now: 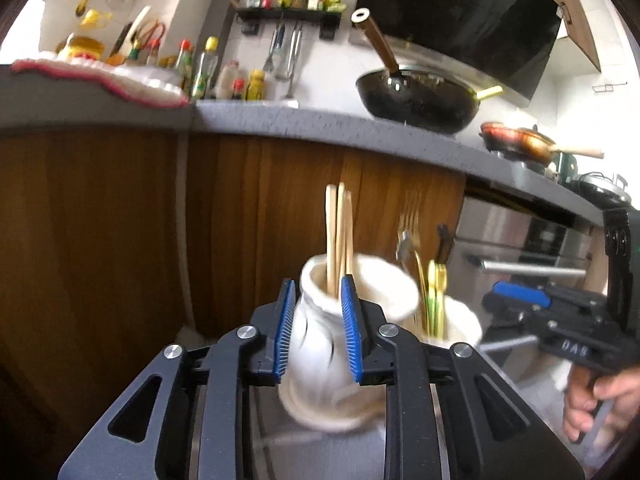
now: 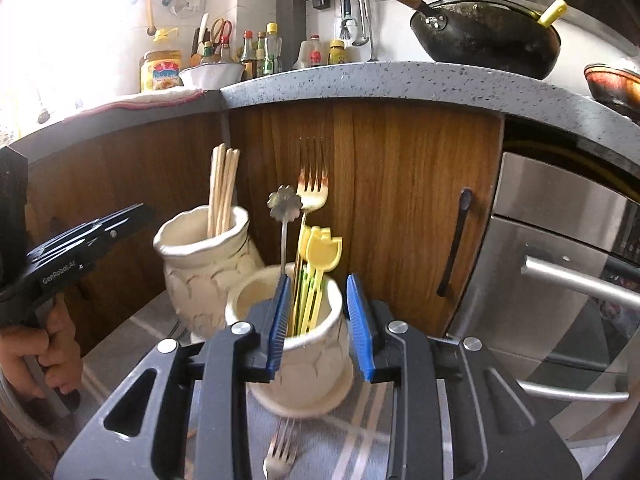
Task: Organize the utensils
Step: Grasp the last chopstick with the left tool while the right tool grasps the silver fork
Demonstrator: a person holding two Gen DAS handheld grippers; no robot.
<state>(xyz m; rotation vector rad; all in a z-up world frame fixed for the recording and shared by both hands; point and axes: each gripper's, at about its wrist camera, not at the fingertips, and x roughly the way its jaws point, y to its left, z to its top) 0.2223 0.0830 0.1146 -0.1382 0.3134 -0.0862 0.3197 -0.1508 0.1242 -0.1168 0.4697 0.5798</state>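
Note:
Two cream ceramic holders stand side by side on a grey striped cloth. The left holder (image 1: 320, 344) (image 2: 204, 264) holds wooden chopsticks (image 1: 338, 236) (image 2: 222, 188). My left gripper (image 1: 318, 308) is shut on this holder, one pad inside the mouth and one outside. The right holder (image 2: 308, 364) (image 1: 456, 320) holds a gold fork (image 2: 312, 192), a flower-ended spoon (image 2: 284, 204) and yellow tulip picks (image 2: 320, 252). My right gripper (image 2: 318, 308) stands around the right holder's rim, jaws apart. A silver fork (image 2: 282, 448) lies on the cloth below it.
A wooden cabinet (image 2: 400, 200) with a black handle (image 2: 456, 248) stands right behind the holders. A steel oven (image 2: 560, 280) is at the right. The grey counter (image 2: 400, 80) above carries a black wok (image 2: 488, 40), bottles and a bowl.

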